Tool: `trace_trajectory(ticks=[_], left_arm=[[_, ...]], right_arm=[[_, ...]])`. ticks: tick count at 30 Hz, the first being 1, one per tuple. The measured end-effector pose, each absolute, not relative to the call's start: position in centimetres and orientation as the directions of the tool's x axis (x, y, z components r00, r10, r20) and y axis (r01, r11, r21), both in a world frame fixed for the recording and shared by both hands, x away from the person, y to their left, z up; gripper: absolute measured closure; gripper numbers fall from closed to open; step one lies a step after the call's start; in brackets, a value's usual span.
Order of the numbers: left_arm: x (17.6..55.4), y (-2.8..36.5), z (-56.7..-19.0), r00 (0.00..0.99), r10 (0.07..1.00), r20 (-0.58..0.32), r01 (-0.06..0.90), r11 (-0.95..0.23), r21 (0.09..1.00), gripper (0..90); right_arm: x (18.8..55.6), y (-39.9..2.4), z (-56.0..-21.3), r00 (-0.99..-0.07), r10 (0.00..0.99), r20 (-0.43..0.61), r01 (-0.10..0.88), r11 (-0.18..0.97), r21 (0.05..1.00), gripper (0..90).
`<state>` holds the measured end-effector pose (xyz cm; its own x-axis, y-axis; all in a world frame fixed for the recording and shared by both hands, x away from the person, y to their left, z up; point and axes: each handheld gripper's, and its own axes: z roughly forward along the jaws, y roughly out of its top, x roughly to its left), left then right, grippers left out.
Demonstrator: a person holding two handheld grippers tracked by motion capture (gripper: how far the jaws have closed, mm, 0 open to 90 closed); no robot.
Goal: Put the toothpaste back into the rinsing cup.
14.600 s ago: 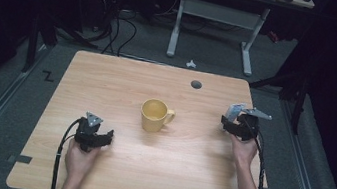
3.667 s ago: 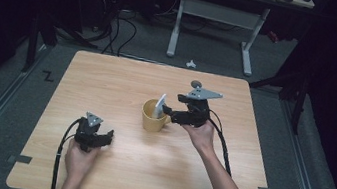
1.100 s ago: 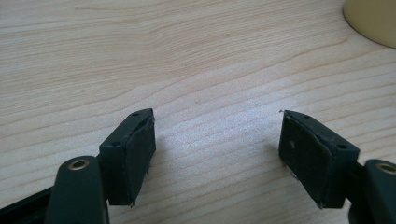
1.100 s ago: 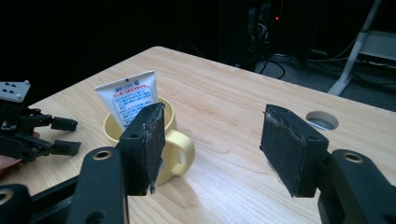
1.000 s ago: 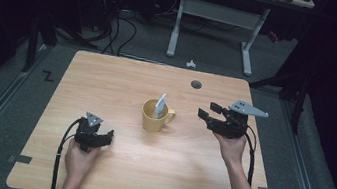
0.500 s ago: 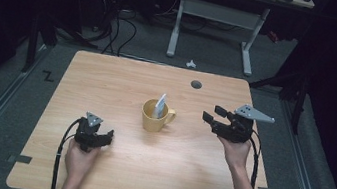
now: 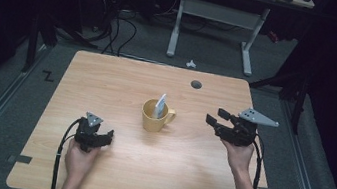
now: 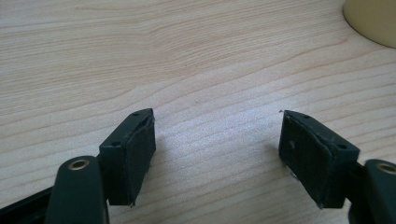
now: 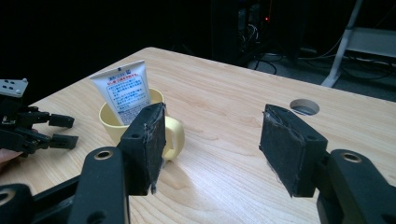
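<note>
Yellow mug (image 7: 157, 117) sits mid table (image 7: 108, 80) w/ a white tube (image 7: 160, 105) standing in it, crimped end up, leaning on the rim. In the right gripper view the tube (image 9: 124, 93) carries a printed label: red line at top, blue-bordered block of small text below (too small to read, no brand legible). The mug's handle (image 9: 173, 137) faces that camera.

Right gripper (image 7: 214, 117) hovers to the right of the mug, well apart from it, pointing toward it; fingers (image 9: 149, 140) stand apart w/ nothing between them, only table and mug behind. Left gripper (image 7: 108, 137) rests on the table near the front-left edge, fingers (image 8: 137, 154) also apart, empty, bare wood between them; mug's base (image 8: 371, 21) shows at the top right corner of its view.

Vs. earliest frame: mug was empty then, now holds the tube. A few sec ago the right gripper was at the mug's rim w/ the tube; since then it has backed off to the right, and over the last sec it sits about the same spot. Left gripper hasn't moved throughout. A round grommet hole (image 7: 196, 84) sits near the table's far edge.
</note>
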<state>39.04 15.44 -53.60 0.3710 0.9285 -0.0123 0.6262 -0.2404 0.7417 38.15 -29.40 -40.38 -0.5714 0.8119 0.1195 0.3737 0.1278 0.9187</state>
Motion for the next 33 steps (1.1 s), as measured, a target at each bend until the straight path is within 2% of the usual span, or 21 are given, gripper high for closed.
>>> trace_trajectory(ticks=[33], left_arm=[[39.0,15.4,-53.6,0.371,0.929,-0.012,0.626,-0.24,0.742,27.6]], right_arm=[[37.0,-31.8,-42.3,-0.525,0.838,0.151,0.409,0.093,0.908,41.6]])
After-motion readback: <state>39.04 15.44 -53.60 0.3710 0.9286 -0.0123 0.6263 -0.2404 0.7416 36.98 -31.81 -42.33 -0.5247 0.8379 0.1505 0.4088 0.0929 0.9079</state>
